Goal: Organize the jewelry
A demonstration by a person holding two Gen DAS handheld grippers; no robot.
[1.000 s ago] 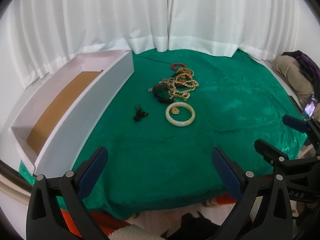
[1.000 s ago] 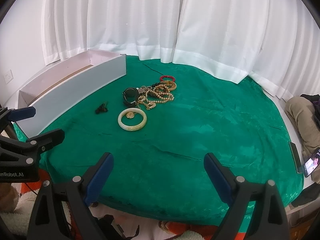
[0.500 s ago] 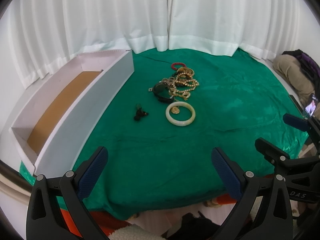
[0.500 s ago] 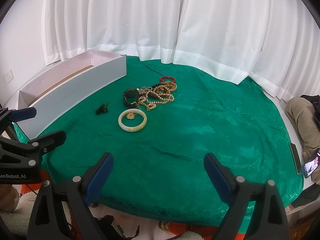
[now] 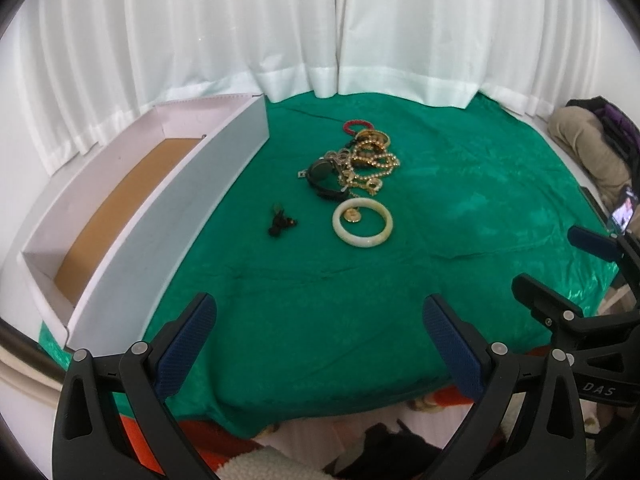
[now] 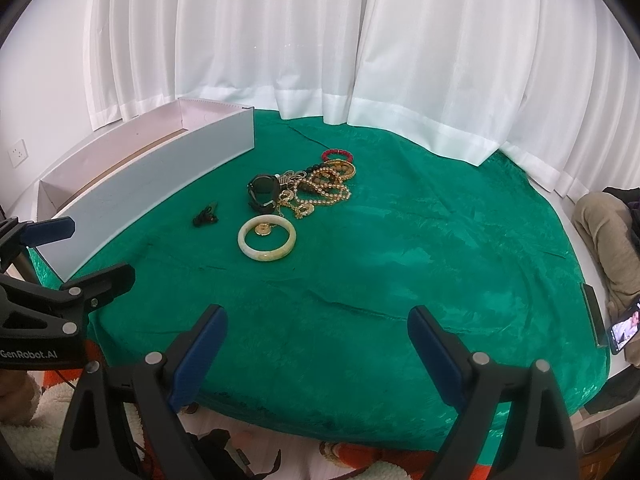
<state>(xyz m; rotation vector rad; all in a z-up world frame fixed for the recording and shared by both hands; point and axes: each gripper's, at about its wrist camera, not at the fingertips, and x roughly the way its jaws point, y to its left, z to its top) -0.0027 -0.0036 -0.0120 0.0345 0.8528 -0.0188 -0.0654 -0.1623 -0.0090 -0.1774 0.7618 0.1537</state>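
Observation:
A heap of jewelry lies mid-table on green cloth: gold bead chains, a black watch and a red bead bracelet. A pale jade bangle lies in front of it with a small gold piece inside. A small dark item rests to the left. A long white box with a brown floor stands on the left. My left gripper and right gripper hover open over the near edge, both empty and far from the jewelry.
White curtains hang behind the table. A person's clothed leg and a lit phone are at the right edge. Each gripper shows at the side of the other's view. The green cloth has wide bare room right of the jewelry.
Almost nothing differs; both views have shifted only very slightly, and the jewelry and box lie as before.

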